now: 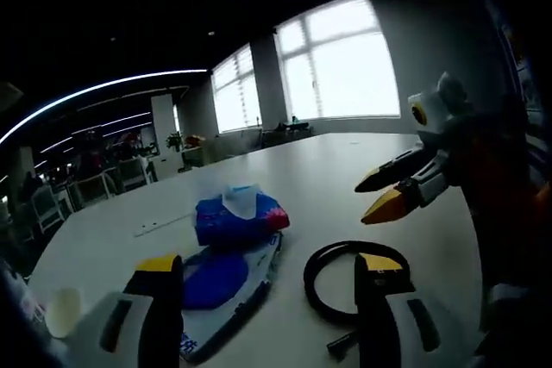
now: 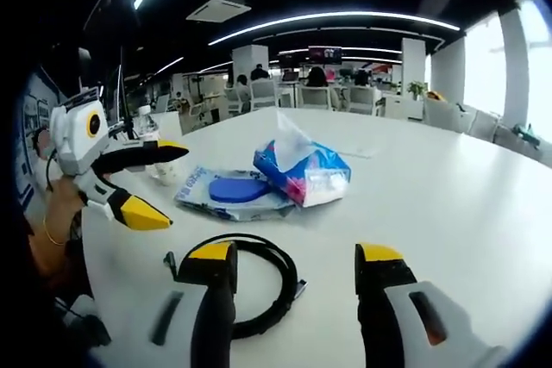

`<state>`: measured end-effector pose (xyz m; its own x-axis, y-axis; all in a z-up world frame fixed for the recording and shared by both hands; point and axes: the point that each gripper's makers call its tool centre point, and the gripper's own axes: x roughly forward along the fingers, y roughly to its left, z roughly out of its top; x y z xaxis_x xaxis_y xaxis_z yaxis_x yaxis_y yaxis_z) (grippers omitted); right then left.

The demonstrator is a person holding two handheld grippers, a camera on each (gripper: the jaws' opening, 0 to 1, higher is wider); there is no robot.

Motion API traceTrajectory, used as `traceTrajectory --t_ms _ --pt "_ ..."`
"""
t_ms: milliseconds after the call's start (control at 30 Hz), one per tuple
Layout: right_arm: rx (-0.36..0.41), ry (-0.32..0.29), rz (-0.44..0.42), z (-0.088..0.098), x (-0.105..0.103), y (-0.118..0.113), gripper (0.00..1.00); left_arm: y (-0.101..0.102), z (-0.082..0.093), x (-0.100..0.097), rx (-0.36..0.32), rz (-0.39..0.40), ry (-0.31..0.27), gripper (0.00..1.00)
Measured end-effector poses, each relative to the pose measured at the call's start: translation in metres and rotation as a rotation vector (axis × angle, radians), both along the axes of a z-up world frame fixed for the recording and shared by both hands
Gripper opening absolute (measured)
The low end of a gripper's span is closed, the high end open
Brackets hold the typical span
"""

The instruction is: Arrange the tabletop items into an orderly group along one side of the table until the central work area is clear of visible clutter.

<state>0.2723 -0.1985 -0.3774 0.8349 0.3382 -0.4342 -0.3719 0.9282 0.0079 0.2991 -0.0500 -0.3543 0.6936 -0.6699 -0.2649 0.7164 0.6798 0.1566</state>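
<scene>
Coiled black cable loop [image 1: 345,286] lies on the white surface [image 1: 345,170], just beside a flat blue-and-white wipes packet [image 1: 226,286] and a blue soft tissue pack [image 1: 237,217] beyond it. Left gripper [image 1: 269,275] and right gripper [image 2: 295,263] both hover with jaws wide, holding nothing.

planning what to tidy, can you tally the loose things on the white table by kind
Tissue packs: 1, the blue tissue pack
Flat wipes packets: 1, the blue and white packet
Coiled cables: 1, the black cable
Small pale cups: 1, the cup, partly hidden
Total: 4
</scene>
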Motion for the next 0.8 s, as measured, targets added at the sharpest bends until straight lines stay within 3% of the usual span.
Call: traceTrajectory --t_ms 367,633,800 --pt "0.054 0.001 -0.007 0.005 0.021 -0.004 0.69 0.012 0.008 0.018 -0.013 0.068 -0.001 0.87" --pt "0.066 -0.026 -0.016 0.009 0.040 -0.003 0.73 0.017 0.004 0.039 0.007 0.133 0.007 0.86" --pt "0.051 -0.048 -0.012 0.008 0.055 -0.002 0.72 0.013 -0.001 0.047 0.016 0.117 0.035 0.86"
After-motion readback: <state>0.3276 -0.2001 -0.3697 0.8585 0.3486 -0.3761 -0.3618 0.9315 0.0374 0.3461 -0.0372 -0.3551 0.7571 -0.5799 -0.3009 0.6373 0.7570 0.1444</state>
